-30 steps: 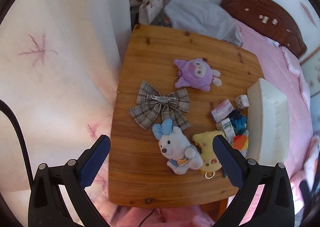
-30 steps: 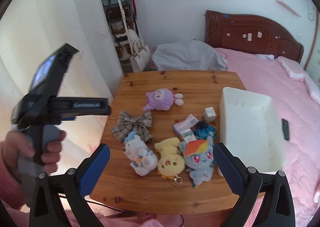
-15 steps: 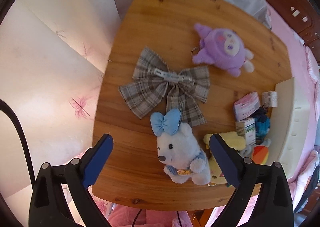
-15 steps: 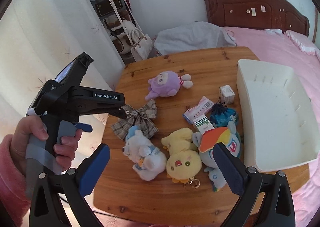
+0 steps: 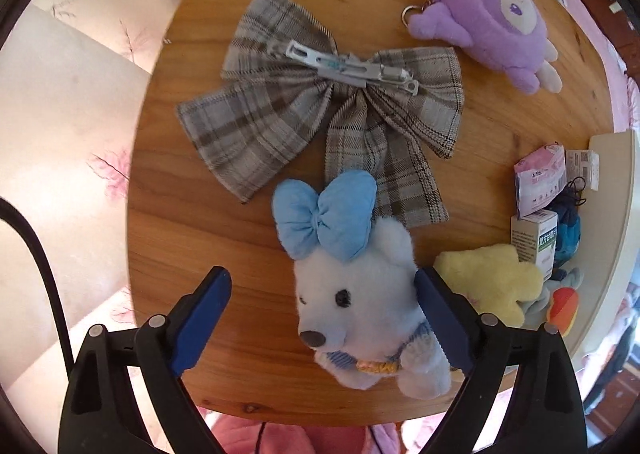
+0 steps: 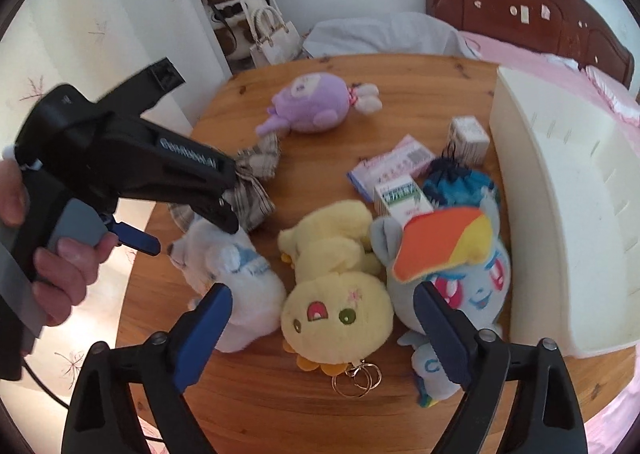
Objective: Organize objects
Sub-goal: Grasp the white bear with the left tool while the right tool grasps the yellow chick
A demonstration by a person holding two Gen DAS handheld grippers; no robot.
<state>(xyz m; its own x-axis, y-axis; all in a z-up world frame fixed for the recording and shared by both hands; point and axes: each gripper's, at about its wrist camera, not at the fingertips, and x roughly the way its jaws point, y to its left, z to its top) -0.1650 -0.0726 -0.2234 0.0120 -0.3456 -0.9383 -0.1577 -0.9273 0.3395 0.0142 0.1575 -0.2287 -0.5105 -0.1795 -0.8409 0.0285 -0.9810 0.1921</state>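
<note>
Lower now than half a second ago, the left gripper hangs close over the white bear plush, jaws wide, the bear's head between the two blue fingers, the right-hand one at its cheek. On the right wrist view the same tool shows in the person's left hand above the bear. The right gripper hovers with jaws wide and holding nothing over the yellow plush, just beside a rainbow-maned pony plush.

All lie on a round-cornered wooden desk, its knotted grain bare near the front edge. A plaid hair bow spreads clip-up behind the bear, a purple plush beyond it. Small boxes and a dark blue pouch sit beside a white bin at the desk's right side.

Behind, a bed with pink covers and a carved dark headboard meets a white wall; handbags hang on a rack, and pale flower-printed curtains fall at left.
</note>
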